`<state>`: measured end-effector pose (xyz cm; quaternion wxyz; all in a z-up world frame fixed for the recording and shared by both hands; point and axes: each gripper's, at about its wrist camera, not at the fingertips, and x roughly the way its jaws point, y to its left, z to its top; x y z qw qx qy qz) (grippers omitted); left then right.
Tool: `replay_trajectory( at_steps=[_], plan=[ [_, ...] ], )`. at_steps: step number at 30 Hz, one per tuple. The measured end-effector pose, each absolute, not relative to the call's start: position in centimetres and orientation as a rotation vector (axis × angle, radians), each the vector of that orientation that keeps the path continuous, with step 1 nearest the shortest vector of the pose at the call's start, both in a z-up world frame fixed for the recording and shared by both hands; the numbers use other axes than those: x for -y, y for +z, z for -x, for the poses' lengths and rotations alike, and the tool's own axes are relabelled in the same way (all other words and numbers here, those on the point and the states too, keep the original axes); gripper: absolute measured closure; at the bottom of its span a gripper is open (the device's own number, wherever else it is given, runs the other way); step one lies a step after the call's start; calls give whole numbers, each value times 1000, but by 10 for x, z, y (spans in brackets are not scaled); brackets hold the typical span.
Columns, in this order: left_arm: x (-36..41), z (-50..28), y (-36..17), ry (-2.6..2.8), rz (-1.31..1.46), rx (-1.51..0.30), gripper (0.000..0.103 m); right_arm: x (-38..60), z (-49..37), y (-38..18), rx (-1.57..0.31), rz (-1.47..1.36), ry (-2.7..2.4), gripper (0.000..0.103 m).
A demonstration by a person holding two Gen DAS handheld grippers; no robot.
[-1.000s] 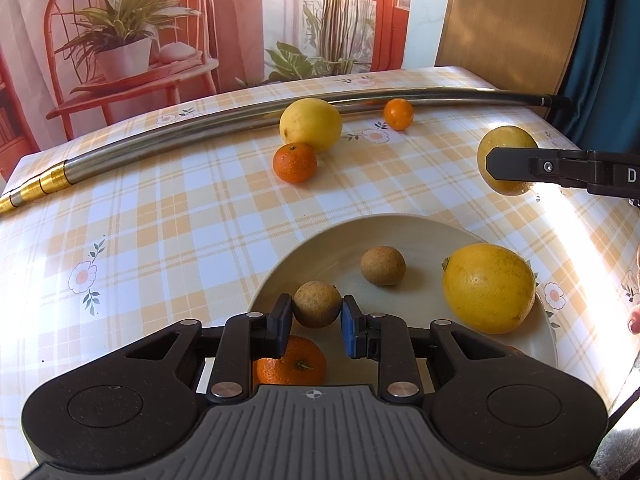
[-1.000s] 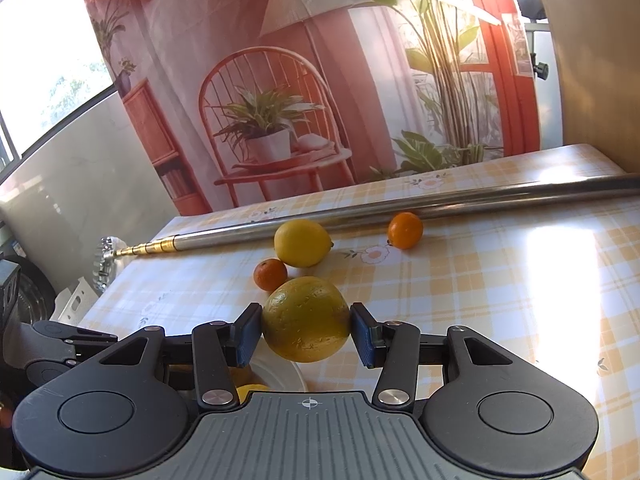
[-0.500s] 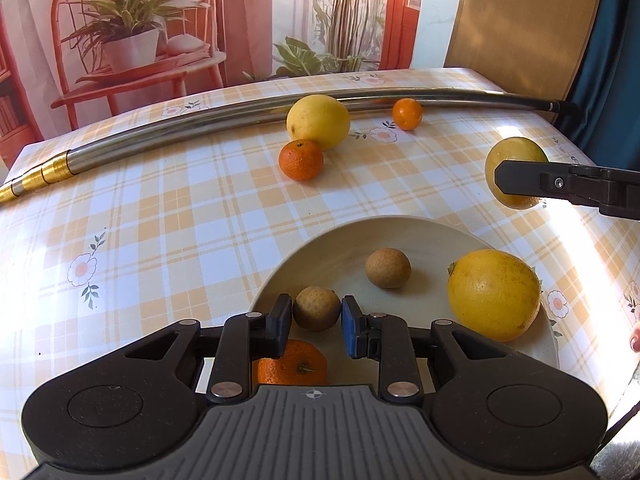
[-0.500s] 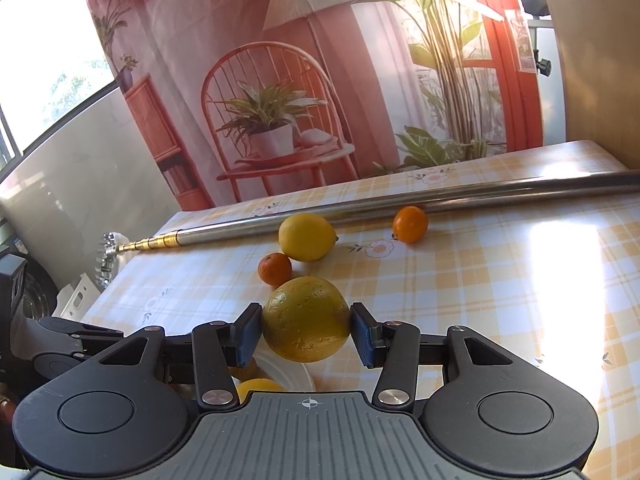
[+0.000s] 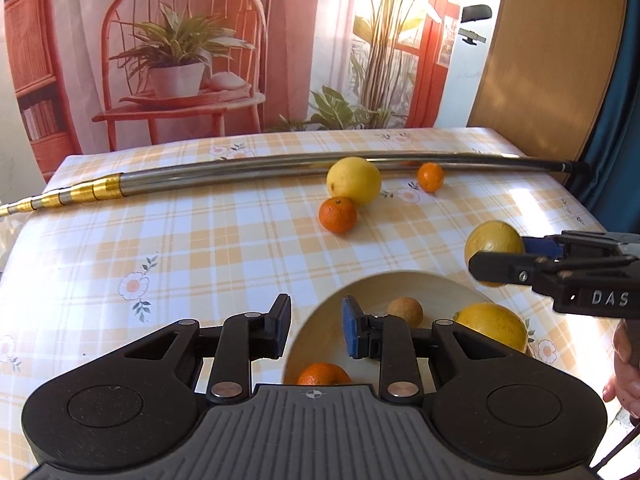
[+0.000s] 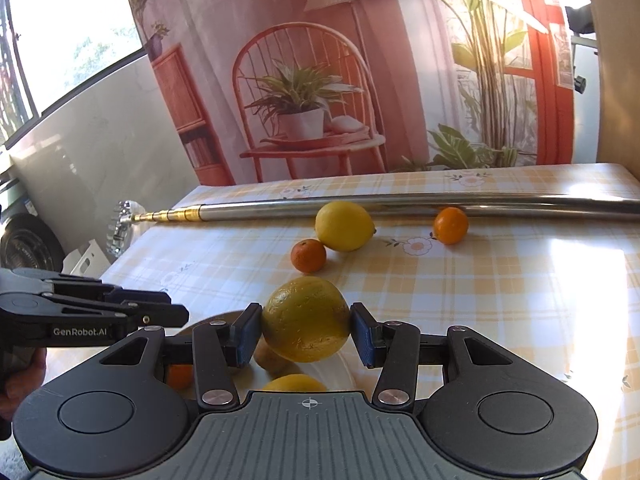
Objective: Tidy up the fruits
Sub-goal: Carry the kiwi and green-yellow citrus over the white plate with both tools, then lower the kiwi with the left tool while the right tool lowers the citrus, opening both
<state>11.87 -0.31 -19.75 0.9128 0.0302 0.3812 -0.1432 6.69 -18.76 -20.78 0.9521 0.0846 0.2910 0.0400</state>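
My right gripper point(image 6: 306, 334) is shut on a yellow-green citrus fruit point(image 6: 304, 312) and holds it above the right rim of the pale plate point(image 5: 360, 282). The left wrist view shows that gripper point(image 5: 498, 258) from the side with the fruit point(image 5: 494, 236) in it. My left gripper point(image 5: 314, 322) stands open and empty over the plate's left rim. On the plate lie a small brown fruit point(image 5: 405, 311), a large yellow citrus point(image 5: 494, 326) and a mandarin point(image 5: 323, 374). A lemon point(image 5: 354, 180) and two mandarins point(image 5: 338, 215) point(image 5: 431, 177) sit further back on the checked tablecloth.
A long metal pole point(image 5: 240, 178) lies across the back of the table, just behind the lemon. A printed backdrop hangs behind the table. A hand point(image 5: 624, 364) shows at the right edge. The table's right edge runs close to the plate.
My left gripper has opened, let go of a small brown fruit over the plate, and drawn back to the left. My right gripper has carried its citrus closer to the plate.
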Motion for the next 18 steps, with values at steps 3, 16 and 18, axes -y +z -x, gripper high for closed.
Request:
replay_trajectory(
  at_steps=[3, 16, 18],
  plan=[
    [-6, -115, -191, -272, -25, -763, 73, 163, -78, -213, -640, -79, 116, 59],
    [-34, -95, -191, -237, 50, -759, 69, 110, -72, -217, -712, 16, 233, 59],
    [-33, -90, -191, -244, 49, -758, 69, 109, -67, -216, -717, 12, 234, 59]
  ],
)
